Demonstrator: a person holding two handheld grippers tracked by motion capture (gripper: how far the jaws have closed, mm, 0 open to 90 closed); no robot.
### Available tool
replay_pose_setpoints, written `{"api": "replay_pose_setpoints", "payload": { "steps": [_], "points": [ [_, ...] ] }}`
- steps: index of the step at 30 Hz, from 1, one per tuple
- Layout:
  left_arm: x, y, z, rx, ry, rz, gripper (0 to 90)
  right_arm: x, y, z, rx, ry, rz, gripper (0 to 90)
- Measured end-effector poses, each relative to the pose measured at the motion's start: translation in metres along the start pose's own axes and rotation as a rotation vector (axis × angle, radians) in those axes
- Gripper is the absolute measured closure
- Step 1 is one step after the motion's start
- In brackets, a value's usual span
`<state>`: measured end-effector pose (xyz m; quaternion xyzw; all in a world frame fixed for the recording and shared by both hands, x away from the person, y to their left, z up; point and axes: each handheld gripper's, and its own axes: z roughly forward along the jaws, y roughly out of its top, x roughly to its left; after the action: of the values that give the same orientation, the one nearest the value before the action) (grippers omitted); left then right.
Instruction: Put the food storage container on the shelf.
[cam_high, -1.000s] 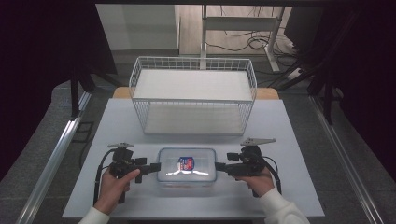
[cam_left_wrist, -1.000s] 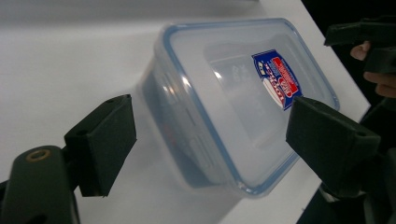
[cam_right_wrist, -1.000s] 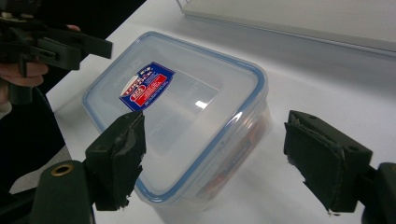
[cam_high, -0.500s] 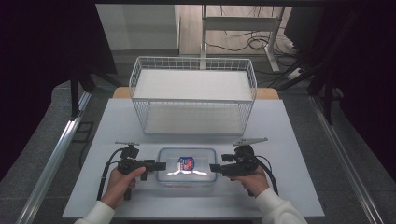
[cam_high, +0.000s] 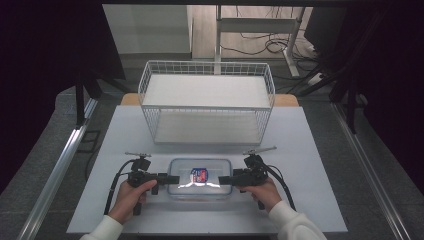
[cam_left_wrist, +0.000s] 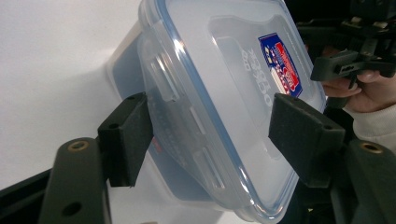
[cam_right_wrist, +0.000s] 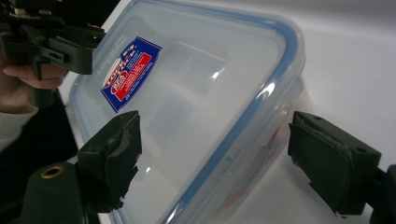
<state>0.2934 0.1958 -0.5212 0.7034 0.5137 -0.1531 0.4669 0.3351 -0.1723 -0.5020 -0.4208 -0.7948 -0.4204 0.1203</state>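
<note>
A white table (cam_high: 310, 150) carries a clear lidded box (cam_high: 200, 178) near its front edge, midway between the side edges. The lid bears a blue and red label (cam_high: 200, 174). A white wire basket (cam_high: 207, 101) stands toward the back edge. The left gripper (cam_high: 167, 178) is at the box's left end, jaws spread apart around it. The right gripper (cam_high: 224, 179) is at the right end, jaws likewise apart. Beyond the table lie grey floor (cam_high: 50, 150), cables (cam_high: 260, 47), a metal stand (cam_high: 255, 25) and dark curtains (cam_high: 45, 45) on both sides.
</note>
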Motion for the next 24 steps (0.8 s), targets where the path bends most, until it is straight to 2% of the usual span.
{"api": "replay_pose_setpoints", "payload": {
  "steps": [4, 6, 8, 11, 14, 15, 20, 24],
  "points": [
    [0.002, 0.000, -0.001, -0.004, -0.009, -0.005, 33.2, -0.004, -0.001, 0.001, 0.011, 0.039, 0.069, 21.8],
    [0.002, 0.000, -0.001, -0.006, -0.011, -0.009, 34.2, -0.005, -0.001, 0.000, 0.010, 0.041, 0.082, 23.2],
    [0.005, -0.002, -0.002, -0.021, -0.028, -0.028, 35.7, -0.007, -0.001, -0.004, 0.009, 0.060, 0.123, 31.1],
    [0.006, -0.002, -0.004, -0.033, -0.029, -0.031, 37.6, -0.008, -0.002, -0.009, -0.007, 0.073, 0.143, 39.8],
    [0.004, -0.003, -0.005, -0.044, -0.025, -0.030, 39.2, -0.008, -0.003, -0.011, -0.010, 0.080, 0.153, 42.1],
    [0.003, -0.004, -0.008, -0.056, -0.023, -0.032, 40.2, -0.008, -0.003, -0.013, -0.014, 0.088, 0.157, 46.1],
    [0.000, -0.007, -0.011, -0.067, -0.025, -0.035, 43.0, -0.004, -0.005, -0.016, -0.023, 0.091, 0.148, 48.6],
    [-0.007, -0.011, -0.015, -0.063, -0.008, -0.014, 43.8, -0.001, -0.007, -0.019, -0.035, 0.097, 0.153, 51.2]
  ]
}}
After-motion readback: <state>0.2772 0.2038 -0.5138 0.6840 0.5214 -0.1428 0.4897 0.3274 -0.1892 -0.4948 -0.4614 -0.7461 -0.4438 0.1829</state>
